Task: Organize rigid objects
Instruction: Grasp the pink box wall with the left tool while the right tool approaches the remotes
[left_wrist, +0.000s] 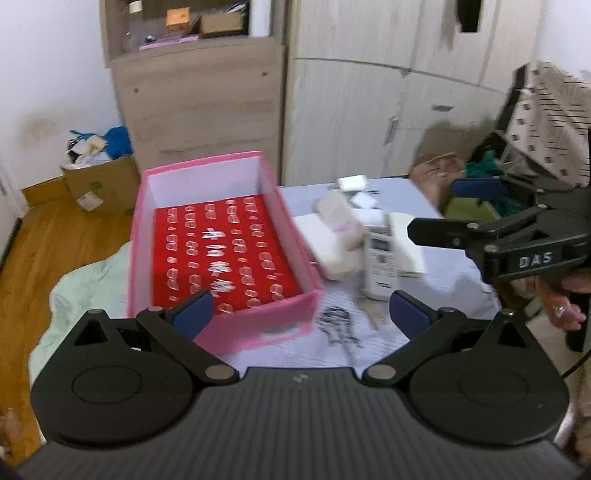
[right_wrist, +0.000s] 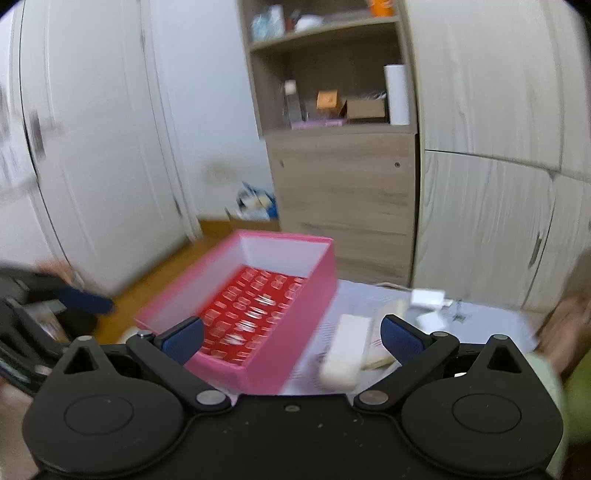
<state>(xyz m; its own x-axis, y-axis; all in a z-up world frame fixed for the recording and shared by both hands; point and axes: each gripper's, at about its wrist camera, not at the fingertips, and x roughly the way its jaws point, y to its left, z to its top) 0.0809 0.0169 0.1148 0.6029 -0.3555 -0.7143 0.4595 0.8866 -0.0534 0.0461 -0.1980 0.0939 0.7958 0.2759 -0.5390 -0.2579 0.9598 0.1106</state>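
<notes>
Both grippers' jaws stand apart, empty; only the left wrist view shows the remote (left_wrist: 380, 266) beside the pink box (left_wrist: 221, 258).

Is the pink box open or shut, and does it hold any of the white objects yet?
Open: the pink box has no lid on, and its red patterned bottom shows. No white objects lie inside; they sit beside it.

Pink box (left_wrist: 221, 254) open-topped, interior reachable from above, white items (left_wrist: 354, 236) crowded just beside its wall
</notes>
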